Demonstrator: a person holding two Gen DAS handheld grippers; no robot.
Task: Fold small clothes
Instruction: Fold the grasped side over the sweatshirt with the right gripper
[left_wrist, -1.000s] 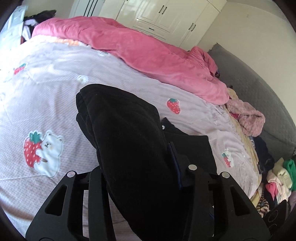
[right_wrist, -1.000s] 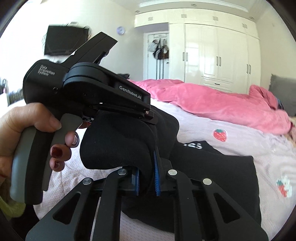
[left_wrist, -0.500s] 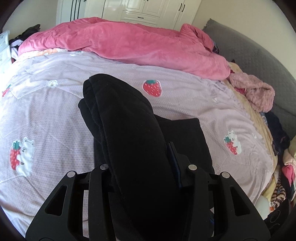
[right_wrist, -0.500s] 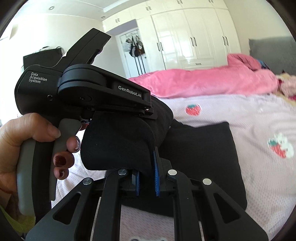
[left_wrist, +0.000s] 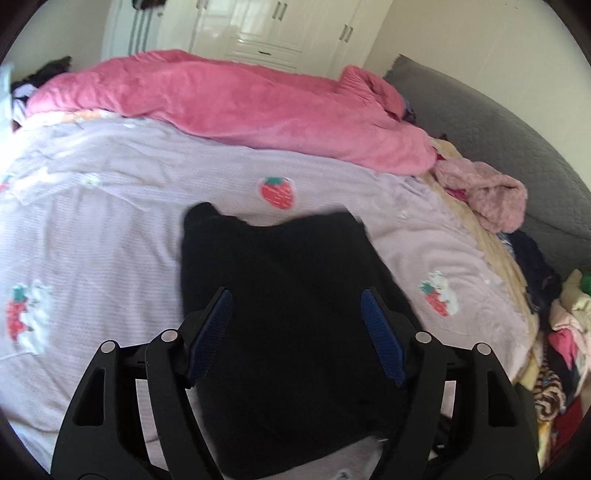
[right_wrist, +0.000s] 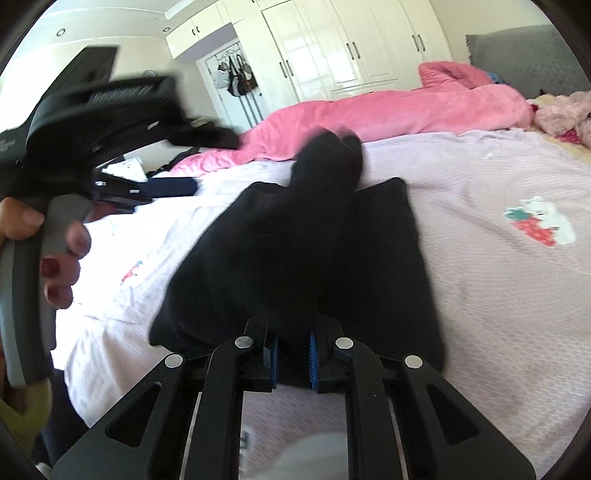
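Left wrist view: the left gripper (left_wrist: 295, 332) has just been opening its jaws; they stand wide, blue pads clear of the black fleece garment (left_wrist: 288, 314) lying on the lilac strawberry-print bedsheet (left_wrist: 110, 221). The right gripper (right_wrist: 293, 356) pinches that garment's near edge.

Home bedroom: bed (left_wrist: 110, 229) with pink duvet (left_wrist: 236, 99), white wardrobe (right_wrist: 332, 48), grey headboard (left_wrist: 517, 147).

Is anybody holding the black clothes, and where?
The right gripper pinches the black garment at its near edge. The left gripper has just opened and holds nothing.
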